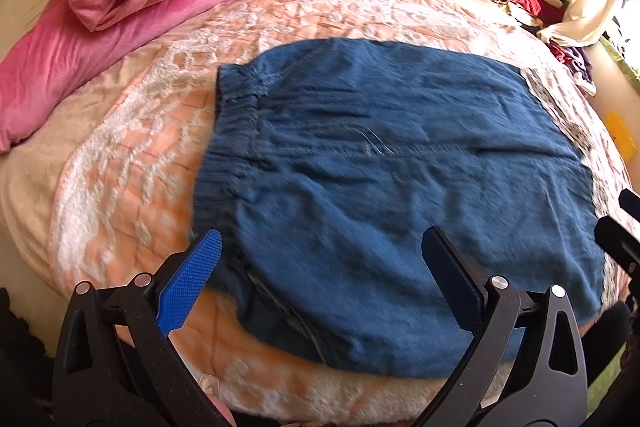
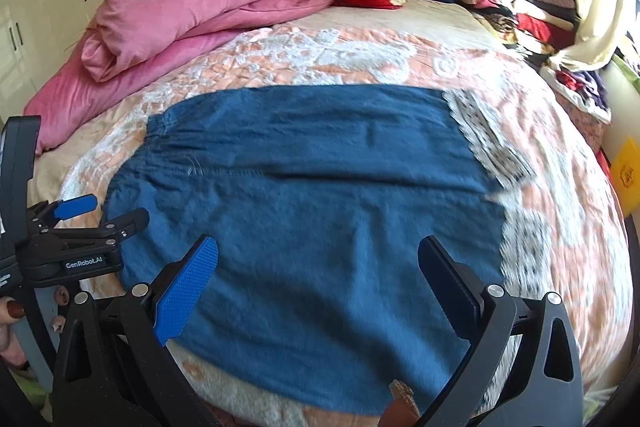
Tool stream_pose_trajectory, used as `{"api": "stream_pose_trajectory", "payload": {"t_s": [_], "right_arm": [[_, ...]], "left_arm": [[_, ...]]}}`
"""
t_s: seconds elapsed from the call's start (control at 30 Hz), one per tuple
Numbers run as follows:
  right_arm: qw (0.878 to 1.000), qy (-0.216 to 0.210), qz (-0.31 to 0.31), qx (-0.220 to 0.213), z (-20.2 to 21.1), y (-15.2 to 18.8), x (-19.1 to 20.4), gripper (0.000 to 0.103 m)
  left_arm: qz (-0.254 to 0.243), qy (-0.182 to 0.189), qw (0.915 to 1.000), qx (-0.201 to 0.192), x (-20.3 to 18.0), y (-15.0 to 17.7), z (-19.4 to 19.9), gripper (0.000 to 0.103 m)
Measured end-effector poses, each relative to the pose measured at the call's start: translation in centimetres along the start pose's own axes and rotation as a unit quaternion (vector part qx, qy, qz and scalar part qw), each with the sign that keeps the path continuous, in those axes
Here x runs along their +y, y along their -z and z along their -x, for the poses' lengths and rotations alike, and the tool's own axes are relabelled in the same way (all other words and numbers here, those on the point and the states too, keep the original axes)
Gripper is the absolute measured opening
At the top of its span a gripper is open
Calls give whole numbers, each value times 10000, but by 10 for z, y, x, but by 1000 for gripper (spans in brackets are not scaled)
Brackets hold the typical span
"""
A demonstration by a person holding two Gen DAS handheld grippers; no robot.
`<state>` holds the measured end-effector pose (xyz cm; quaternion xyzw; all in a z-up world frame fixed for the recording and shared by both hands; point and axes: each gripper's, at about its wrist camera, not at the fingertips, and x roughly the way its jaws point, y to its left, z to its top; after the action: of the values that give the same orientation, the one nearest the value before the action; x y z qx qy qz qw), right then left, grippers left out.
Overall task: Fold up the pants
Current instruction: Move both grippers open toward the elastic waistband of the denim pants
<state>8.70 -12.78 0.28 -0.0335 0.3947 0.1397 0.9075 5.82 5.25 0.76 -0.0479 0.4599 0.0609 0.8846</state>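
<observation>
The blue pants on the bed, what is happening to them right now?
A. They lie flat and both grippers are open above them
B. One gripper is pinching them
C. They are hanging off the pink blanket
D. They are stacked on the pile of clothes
A: the blue pants lie spread on the bedspread, and the left gripper and right gripper are both open, holding nothing.

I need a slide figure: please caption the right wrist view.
Open right gripper above blue pants spread on the bed; open left gripper alongside.
</observation>
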Motion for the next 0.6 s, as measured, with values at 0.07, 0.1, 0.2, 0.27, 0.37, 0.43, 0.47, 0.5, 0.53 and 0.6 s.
{"api": "stream_pose_trajectory", "payload": {"t_s": [0.07, 0.1, 0.2, 0.27, 0.37, 0.43, 0.47, 0.5, 0.53, 0.6], "right_arm": [[10000, -24, 20, -15, -5, -10, 0, 99], [10000, -65, 22, -15, -9, -17, 0, 99], [9999, -102, 107, 4, -23, -36, 2, 99], [9997, -83, 230, 14, -32, -46, 5, 99], [9989, -31, 470, 19, -47, -62, 13, 99], [9983, -23, 580, 31, -58, -74, 19, 99], [9981, -37, 609, 38, -62, -79, 21, 99], [9979, -54, 648, 44, -68, -84, 23, 99], [9977, -50, 670, 51, -73, -88, 25, 99], [9972, -39, 743, 48, -83, -97, 30, 99]], "left_arm": [[41, -37, 10000, -2, 6, -8, -4, 94], [65, -51, 10000, -3, 9, -11, -6, 94], [121, -95, 9999, -6, 18, -24, -12, 94], [155, -133, 9998, 2, 24, -32, -18, 94], [216, -167, 9996, 20, 33, -44, -27, 94], [279, -207, 9994, 1, 40, -54, -33, 94], [301, -231, 9993, -26, 43, -58, -35, 94], [324, -270, 9991, -32, 46, -63, -39, 94], [343, -292, 9990, -31, 49, -69, -42, 94], [376, -337, 9987, -50, 56, -80, -50, 94]]}}
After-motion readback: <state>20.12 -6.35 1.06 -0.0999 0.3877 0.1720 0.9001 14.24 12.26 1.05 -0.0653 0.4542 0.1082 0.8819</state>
